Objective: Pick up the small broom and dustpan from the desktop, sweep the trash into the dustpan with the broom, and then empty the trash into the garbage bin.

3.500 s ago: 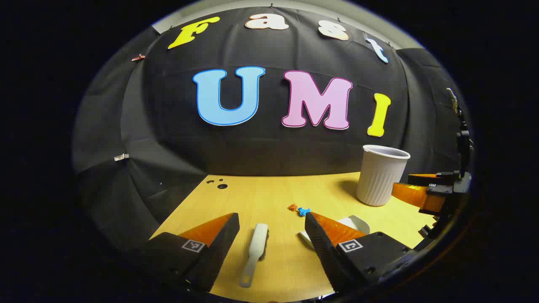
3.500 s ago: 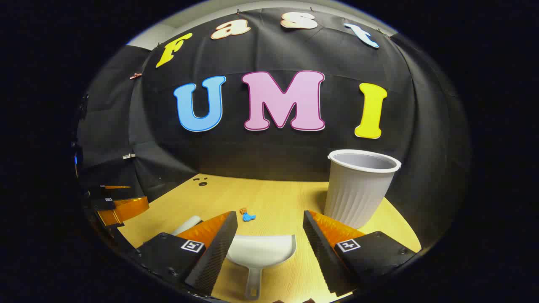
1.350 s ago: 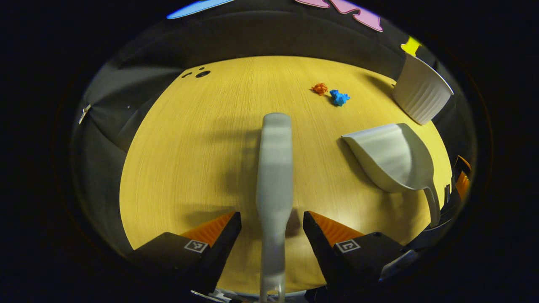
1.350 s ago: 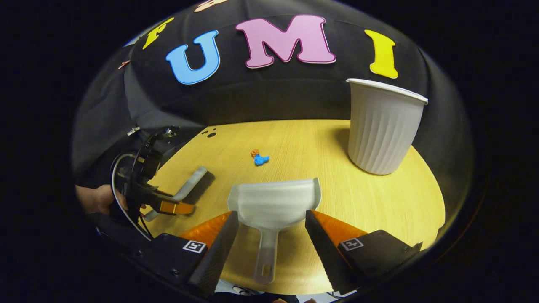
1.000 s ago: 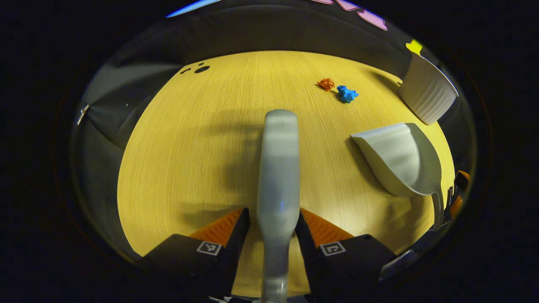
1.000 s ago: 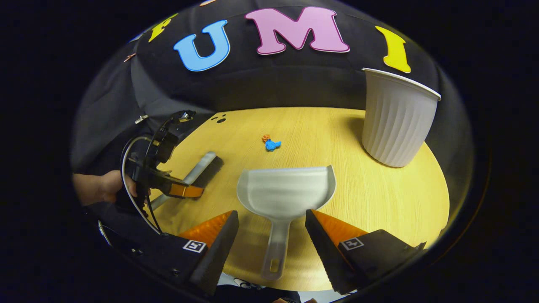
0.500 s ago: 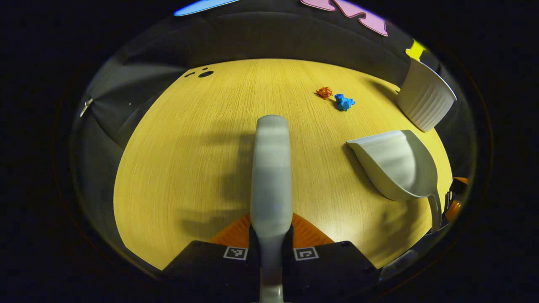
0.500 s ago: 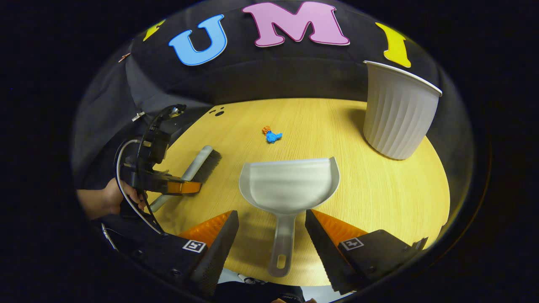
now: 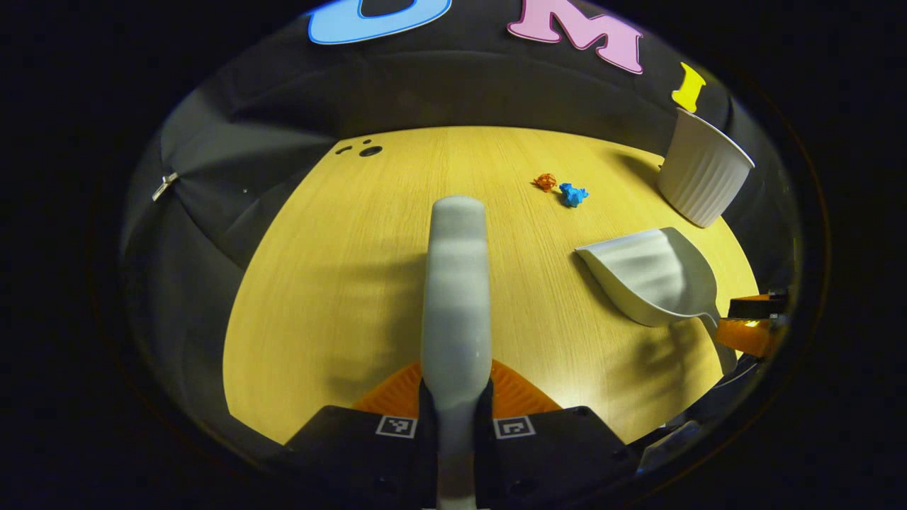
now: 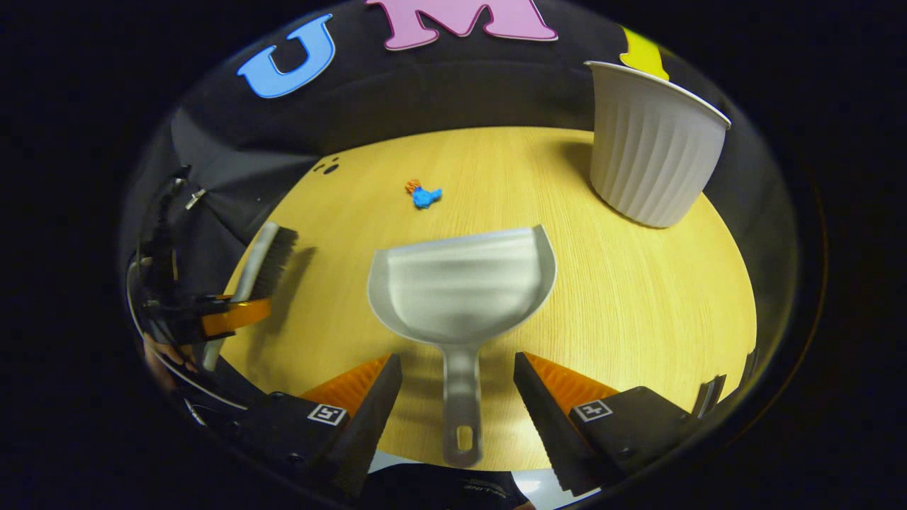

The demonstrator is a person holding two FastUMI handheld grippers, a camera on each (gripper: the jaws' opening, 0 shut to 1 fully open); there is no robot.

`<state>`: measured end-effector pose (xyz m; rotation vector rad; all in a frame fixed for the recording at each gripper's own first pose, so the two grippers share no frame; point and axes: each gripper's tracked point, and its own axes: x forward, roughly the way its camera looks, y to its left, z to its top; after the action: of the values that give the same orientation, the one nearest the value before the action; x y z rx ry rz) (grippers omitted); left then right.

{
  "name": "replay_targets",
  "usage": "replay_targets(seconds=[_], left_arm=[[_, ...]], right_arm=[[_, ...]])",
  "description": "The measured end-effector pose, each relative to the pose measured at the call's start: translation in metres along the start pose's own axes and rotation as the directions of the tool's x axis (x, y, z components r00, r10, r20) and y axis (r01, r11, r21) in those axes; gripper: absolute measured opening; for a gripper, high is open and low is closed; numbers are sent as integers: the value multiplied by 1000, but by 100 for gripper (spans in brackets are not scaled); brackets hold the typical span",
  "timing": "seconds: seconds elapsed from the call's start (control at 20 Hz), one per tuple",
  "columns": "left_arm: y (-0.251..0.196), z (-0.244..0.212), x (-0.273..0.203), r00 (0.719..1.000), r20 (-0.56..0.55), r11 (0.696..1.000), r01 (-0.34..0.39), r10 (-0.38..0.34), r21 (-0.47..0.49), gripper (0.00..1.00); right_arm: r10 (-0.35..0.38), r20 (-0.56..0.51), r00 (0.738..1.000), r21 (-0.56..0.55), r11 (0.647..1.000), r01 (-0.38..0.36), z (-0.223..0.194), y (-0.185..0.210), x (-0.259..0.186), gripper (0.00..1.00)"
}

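The right gripper (image 10: 457, 397), spread, straddles the dustpan (image 10: 462, 290) handle, which runs toward 12 o'clock; the left gripper (image 9: 453, 404) pinches the broom (image 9: 455, 283).

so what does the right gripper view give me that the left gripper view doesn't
Right gripper view: the dark bristles of the broom, and the handle of the dustpan lying between the fingers of the open right gripper, not gripped. Left gripper view: a close look at the left gripper shut on the broom's handle. Both: the dustpan's scoop, the orange scrap, the blue scrap and the white bin on the yellow table.
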<state>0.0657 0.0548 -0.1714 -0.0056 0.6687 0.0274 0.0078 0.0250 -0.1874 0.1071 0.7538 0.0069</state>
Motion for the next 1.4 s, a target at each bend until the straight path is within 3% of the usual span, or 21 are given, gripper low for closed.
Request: replay_targets(seconds=[0.15, 0.5, 0.7, 0.8, 0.85, 1.0, 1.3, 1.4], left_arm=[[5, -4, -10, 1000, -2, 999, -26, 26, -32, 25], [11, -1, -13, 999, -22, 997, -42, 41, -60, 25], [11, 8, -7, 999, -34, 995, -46, 43, -91, 25], [8, 13, -1, 998, -42, 995, -41, 37, -96, 25], [6, 16, 3, 998, -46, 995, -37, 33, -97, 25], [-1, 25, 14, 998, -48, 997, -30, 27, -75, 25], [-15, 67, 41, 999, -52, 1000, 0, 0, -10, 25], [-16, 88, 55, 999, -53, 999, 3, -1, 37, 25]], right_arm=[[-84, -77, 994, -57, 995, 79, -13, -14, 24, 99], [-83, -142, 986, 6, 996, 85, -19, -12, 55, 98], [-89, -137, 986, 28, 995, 94, -15, -19, 59, 76], [-101, -137, 985, -18, 995, 99, -14, -21, 60, 67], [-108, -132, 985, -53, 993, 101, -13, -23, 60, 52], [-84, -136, 987, -119, 991, 68, -15, -21, 57, 41], [34, -203, 979, -100, 993, -56, -14, -24, 58, 35], [18, -207, 978, -160, 986, -52, -13, -33, 60, 35]])
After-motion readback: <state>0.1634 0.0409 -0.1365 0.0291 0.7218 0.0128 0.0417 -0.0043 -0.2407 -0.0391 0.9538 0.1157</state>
